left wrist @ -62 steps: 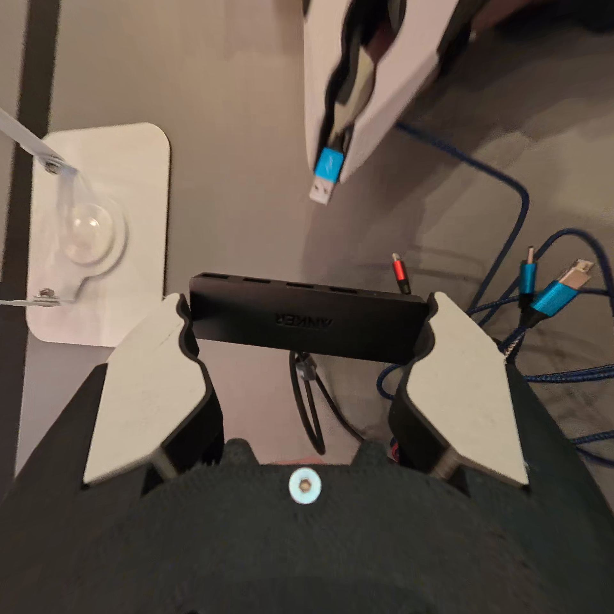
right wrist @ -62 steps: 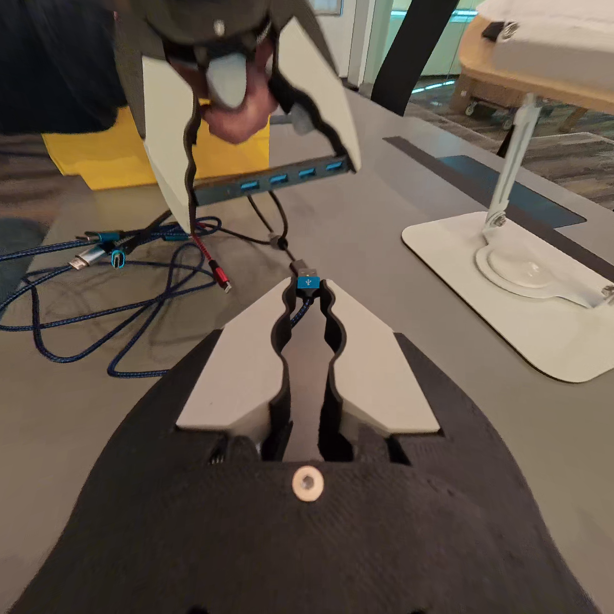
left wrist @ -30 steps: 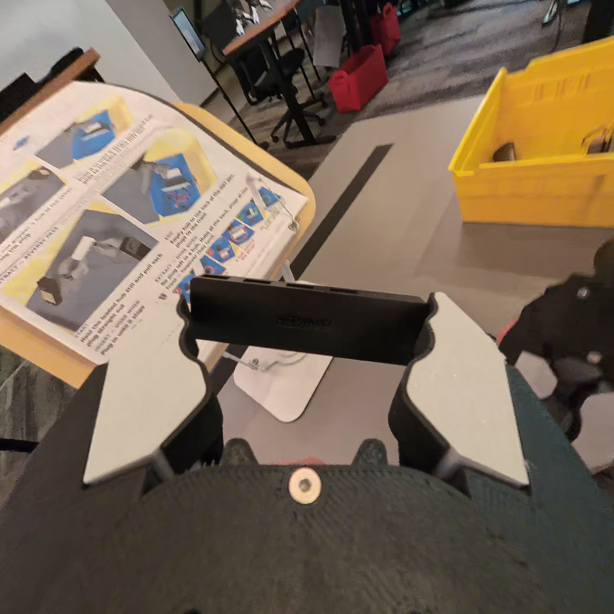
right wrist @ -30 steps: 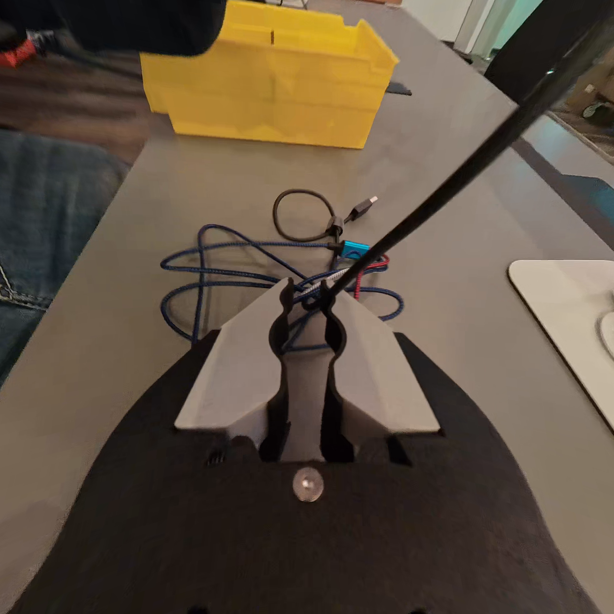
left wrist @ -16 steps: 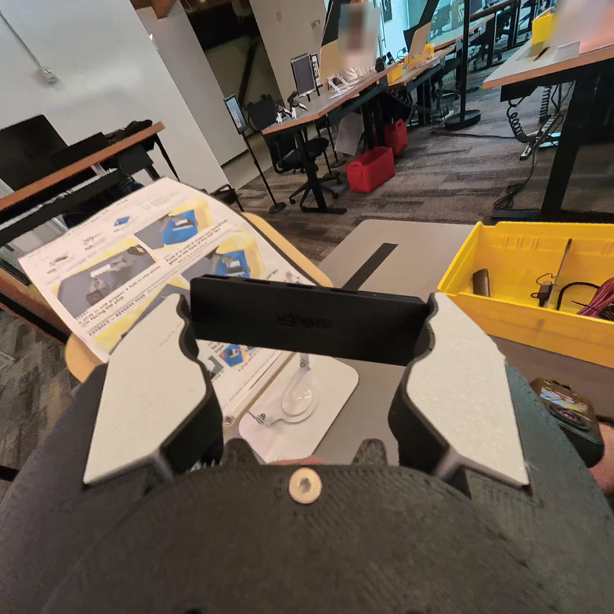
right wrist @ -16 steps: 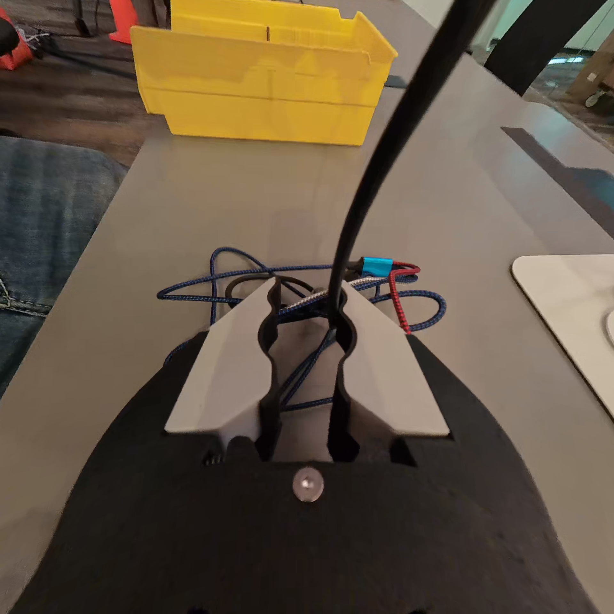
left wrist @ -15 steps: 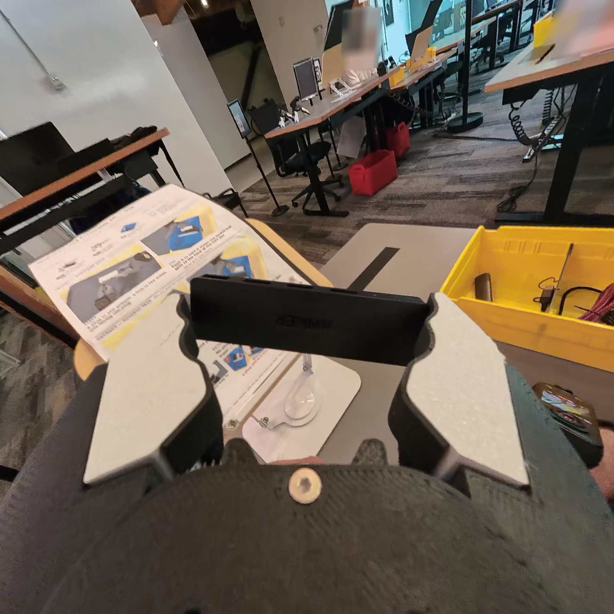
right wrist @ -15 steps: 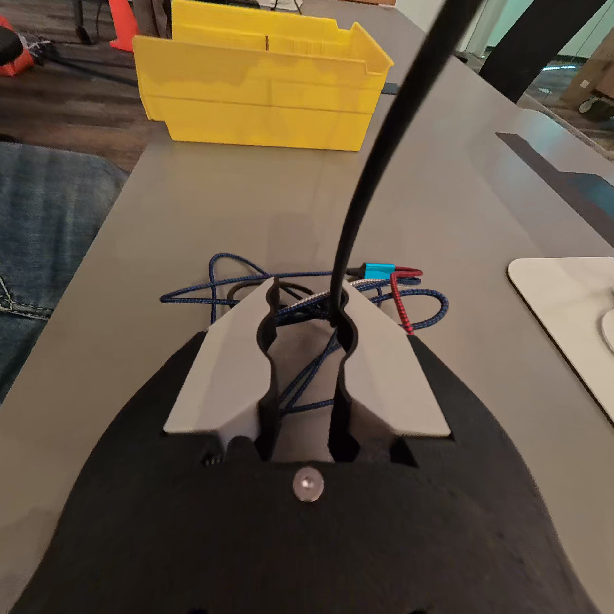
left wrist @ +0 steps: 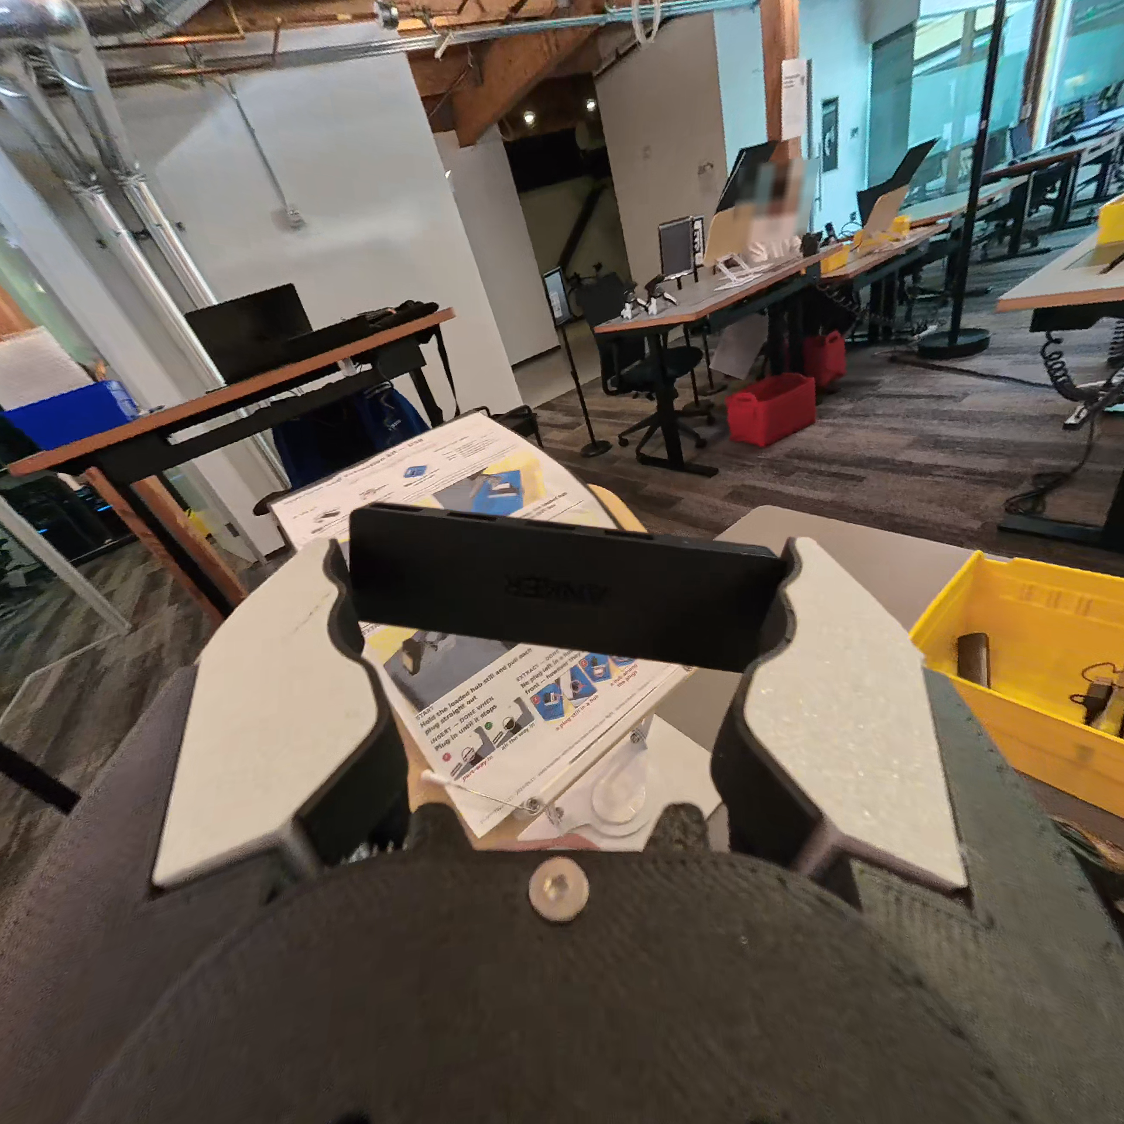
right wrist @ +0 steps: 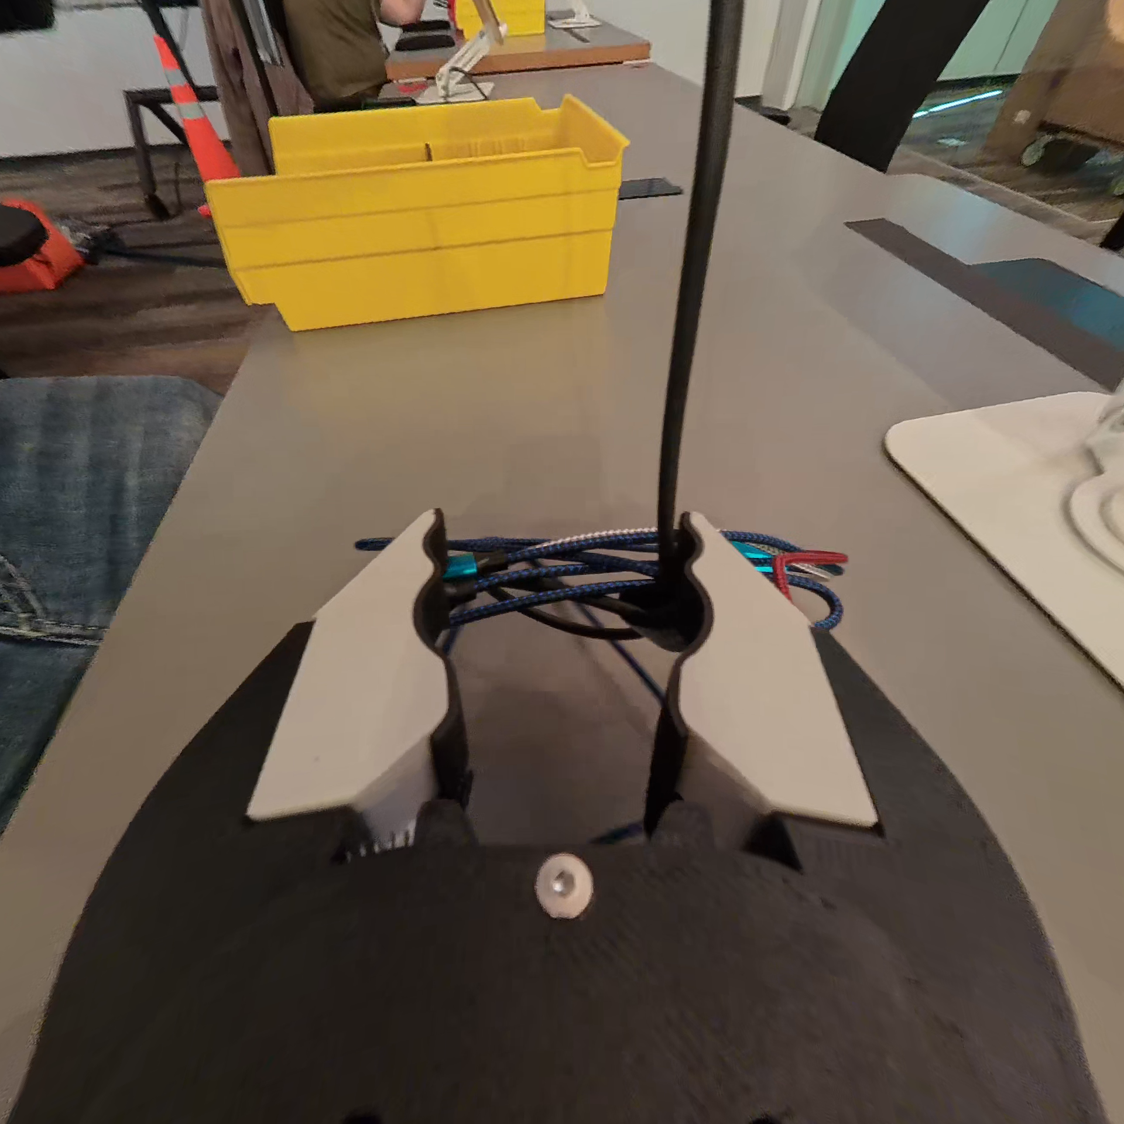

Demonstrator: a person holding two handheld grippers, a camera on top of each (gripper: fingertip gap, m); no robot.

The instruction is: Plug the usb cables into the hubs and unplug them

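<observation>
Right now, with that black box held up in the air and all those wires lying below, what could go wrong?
The hub is pinched only at its two ends by the left gripper, so it could twist loose. The open right gripper hovers over tangled cables, and the hub's black cord touches one finger; it might snag.

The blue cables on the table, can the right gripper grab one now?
Probably yes. The right gripper is open just above the blue cables, which lie between its fingers. A black cord hanging against the right finger might get pinched too.
</observation>
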